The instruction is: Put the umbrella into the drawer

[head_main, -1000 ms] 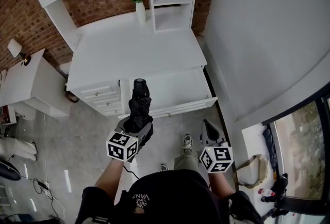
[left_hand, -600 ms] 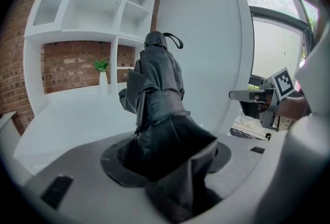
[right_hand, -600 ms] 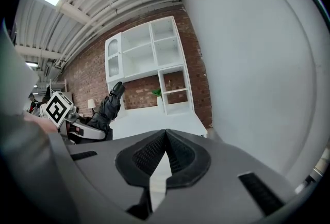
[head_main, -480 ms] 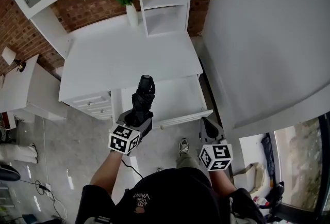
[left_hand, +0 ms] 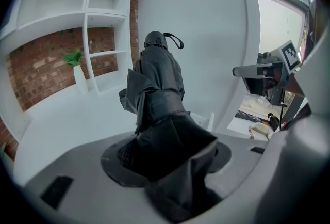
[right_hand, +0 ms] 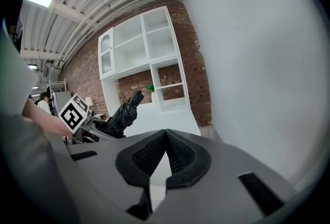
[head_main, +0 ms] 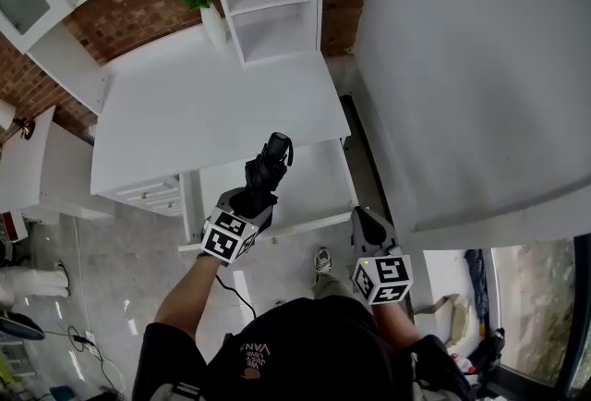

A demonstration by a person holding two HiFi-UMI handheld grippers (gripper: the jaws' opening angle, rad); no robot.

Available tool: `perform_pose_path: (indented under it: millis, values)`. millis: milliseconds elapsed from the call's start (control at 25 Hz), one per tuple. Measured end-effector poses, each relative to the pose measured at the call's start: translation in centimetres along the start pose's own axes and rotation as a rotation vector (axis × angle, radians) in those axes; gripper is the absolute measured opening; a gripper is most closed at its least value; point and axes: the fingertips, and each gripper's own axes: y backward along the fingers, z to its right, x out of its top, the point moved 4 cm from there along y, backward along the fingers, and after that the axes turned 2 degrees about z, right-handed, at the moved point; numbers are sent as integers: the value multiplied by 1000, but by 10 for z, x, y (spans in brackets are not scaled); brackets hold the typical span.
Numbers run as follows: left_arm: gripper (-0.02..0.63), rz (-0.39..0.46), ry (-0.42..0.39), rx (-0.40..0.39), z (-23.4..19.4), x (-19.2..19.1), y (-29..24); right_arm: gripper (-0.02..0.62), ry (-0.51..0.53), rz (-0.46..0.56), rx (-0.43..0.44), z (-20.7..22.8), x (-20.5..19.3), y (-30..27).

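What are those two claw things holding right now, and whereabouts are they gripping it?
The left gripper holds a folded black umbrella by its bunched fabric end, handle pointing away. The right gripper holds nothing.

one umbrella [head_main: 266,170], two grippers (left gripper [head_main: 249,200], right gripper [head_main: 363,219]), one open drawer [head_main: 319,177], one desk [head_main: 212,103], one potted plant [head_main: 205,6].

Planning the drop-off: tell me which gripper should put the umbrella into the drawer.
Left. The left gripper clamps the umbrella, close by the open drawer. The right gripper is shut, empty and off to the side.
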Motion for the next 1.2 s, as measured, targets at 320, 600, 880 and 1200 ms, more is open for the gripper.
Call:
perform_pose_path:
  millis: [320,600,880,1200]
  values:
    - [236,-100,-37,-17,-9,-2,-61,2,-7,-48,22,24,-4,-28]
    - [236,-203,-80,-50,-14,-20,-109,2,-7,-68,41,34,-10,-50]
    - [236,-332,-113,-68,-18,-43,-151,2,-20,-105,54,46,-19,-66]
    - [236,-445,-158,-79,-19,-66,-189,2,-22,-141,66,59,-28,-84]
